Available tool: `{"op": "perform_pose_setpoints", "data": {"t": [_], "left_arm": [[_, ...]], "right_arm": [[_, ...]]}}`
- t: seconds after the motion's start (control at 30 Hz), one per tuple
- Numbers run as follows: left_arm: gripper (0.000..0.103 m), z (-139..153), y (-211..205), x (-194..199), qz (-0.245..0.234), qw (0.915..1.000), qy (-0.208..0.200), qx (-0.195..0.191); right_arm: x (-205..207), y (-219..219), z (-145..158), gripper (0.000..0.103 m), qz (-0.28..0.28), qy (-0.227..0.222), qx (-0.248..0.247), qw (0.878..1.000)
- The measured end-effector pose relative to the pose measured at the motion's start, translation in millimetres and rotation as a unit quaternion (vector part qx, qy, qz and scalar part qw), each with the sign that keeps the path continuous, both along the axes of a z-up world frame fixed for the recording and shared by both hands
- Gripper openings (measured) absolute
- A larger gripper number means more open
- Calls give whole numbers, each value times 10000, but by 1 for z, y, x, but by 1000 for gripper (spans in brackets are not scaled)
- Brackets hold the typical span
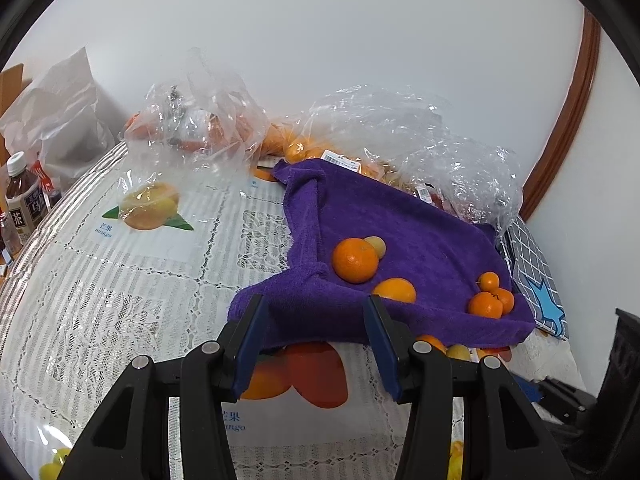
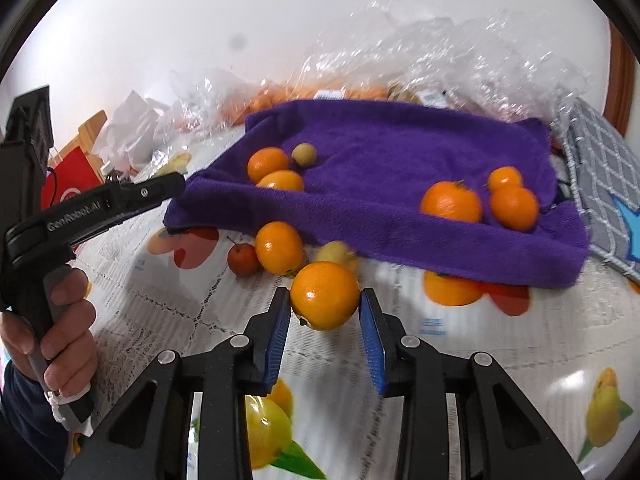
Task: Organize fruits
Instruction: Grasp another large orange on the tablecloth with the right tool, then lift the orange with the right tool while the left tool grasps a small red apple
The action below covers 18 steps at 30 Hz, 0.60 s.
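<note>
A purple towel (image 1: 400, 240) lies on the table with several oranges on it, among them a large orange (image 1: 355, 261) and a small yellow fruit (image 1: 377, 245). My left gripper (image 1: 316, 312) is open, its fingers on either side of the towel's near edge, which looks lifted. In the right wrist view the towel (image 2: 380, 160) holds the same fruits. My right gripper (image 2: 325, 300) is shut on an orange (image 2: 325, 295) just above the table. Beside it lie another orange (image 2: 279, 253), a small red fruit (image 2: 243, 259) and a yellow fruit (image 2: 336, 254). The left gripper (image 2: 176, 184) shows at the left.
Clear plastic bags (image 1: 400, 128) with more oranges sit behind the towel against the wall. A checked cloth (image 1: 532, 276) lies right of the towel. A tea bottle (image 1: 22, 196) stands far left. The lace tablecloth (image 1: 120, 300) carries printed fruit pictures.
</note>
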<state>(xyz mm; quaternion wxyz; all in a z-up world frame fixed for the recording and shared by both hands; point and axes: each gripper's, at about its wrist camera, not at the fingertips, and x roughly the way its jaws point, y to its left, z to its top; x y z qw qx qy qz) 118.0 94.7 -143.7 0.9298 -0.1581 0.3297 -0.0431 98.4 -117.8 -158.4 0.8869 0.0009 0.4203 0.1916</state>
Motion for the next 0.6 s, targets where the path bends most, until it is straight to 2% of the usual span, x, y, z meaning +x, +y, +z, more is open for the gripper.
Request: {"op": "perform_pose_setpoints", "data": {"t": [0.4, 0.6], "left_arm": [[47, 2, -22, -4, -498, 9986, -60, 194], [47, -2, -34, -4, -920, 9955, 58, 201]], "right_arm": [[2, -67, 3, 35, -652, -120, -96, 9978], [2, -75, -1, 35, -709, -145, -85, 9973]]}}
